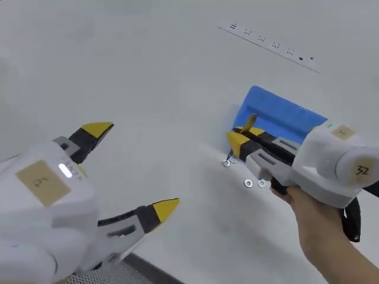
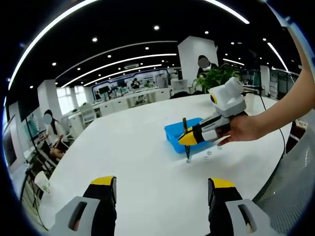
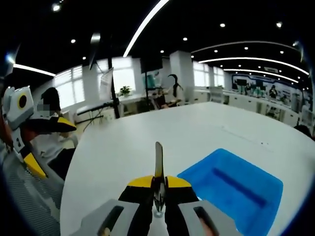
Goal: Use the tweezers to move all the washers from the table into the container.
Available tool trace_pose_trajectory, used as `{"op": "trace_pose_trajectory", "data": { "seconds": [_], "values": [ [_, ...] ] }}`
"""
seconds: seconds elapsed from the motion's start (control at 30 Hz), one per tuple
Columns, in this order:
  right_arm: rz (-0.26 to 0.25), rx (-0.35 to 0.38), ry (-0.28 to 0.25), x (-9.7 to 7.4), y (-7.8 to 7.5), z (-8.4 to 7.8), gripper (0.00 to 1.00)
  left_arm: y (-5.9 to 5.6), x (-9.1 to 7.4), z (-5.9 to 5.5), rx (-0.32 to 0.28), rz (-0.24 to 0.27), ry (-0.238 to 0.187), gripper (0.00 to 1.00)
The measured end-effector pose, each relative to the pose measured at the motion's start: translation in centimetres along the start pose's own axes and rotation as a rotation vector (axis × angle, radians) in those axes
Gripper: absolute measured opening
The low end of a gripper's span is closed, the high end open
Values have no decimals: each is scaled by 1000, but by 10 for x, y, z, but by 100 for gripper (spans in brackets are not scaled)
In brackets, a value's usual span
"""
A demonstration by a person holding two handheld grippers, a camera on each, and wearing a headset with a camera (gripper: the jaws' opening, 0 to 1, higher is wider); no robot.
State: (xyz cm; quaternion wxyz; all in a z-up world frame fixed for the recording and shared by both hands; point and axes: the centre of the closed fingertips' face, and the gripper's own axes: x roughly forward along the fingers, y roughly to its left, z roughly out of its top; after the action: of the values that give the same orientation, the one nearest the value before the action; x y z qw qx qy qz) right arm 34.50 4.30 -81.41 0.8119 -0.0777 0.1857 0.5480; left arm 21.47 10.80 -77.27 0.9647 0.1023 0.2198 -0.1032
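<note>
My right gripper (image 1: pixel 241 141) is shut on a pair of tweezers (image 1: pixel 248 123), held upright just in front of the blue container (image 1: pixel 278 113). The tweezer tips point down at the table close to one washer (image 1: pixel 227 163). Two more washers (image 1: pixel 248 184) lie beside it on the white table, under the gripper body. In the right gripper view the tweezers (image 3: pixel 158 164) stand between the shut jaws, with the container (image 3: pixel 231 189) to the right. My left gripper (image 1: pixel 131 168) hangs open and holds nothing, well to the left. The left gripper view looks across at the right gripper (image 2: pixel 194 137), tweezers (image 2: pixel 186 142) and container (image 2: pixel 175 136).
A white power strip (image 1: pixel 269 44) lies at the back of the table. The table's front edge (image 1: pixel 148 267) runs just below my left gripper. Bare white table (image 1: pixel 166 89) stretches left of the container. Office desks and people stand far behind.
</note>
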Motion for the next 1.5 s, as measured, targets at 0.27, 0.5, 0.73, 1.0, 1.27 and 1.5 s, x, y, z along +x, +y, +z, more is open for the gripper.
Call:
{"op": "trace_pose_trajectory", "data": {
  "seconds": [0.27,0.5,0.73,1.0,1.27,1.5],
  "values": [
    [-5,-28,-2,1,-1,-2,4,1,1,-3,0,4,17,77],
    [-9,-31,-16,4,-2,-2,4,2,1,-4,-2,8,23,76],
    [-12,1,-11,-1,-3,-5,4,1,1,-4,3,6,24,75],
    [-15,25,5,-4,-1,-6,4,3,0,-4,6,15,24,74],
    [-18,29,2,-5,0,-6,4,3,-1,-4,9,19,22,74],
    [-24,-2,11,-6,2,-8,4,2,0,-5,11,13,33,74]
  ]
}}
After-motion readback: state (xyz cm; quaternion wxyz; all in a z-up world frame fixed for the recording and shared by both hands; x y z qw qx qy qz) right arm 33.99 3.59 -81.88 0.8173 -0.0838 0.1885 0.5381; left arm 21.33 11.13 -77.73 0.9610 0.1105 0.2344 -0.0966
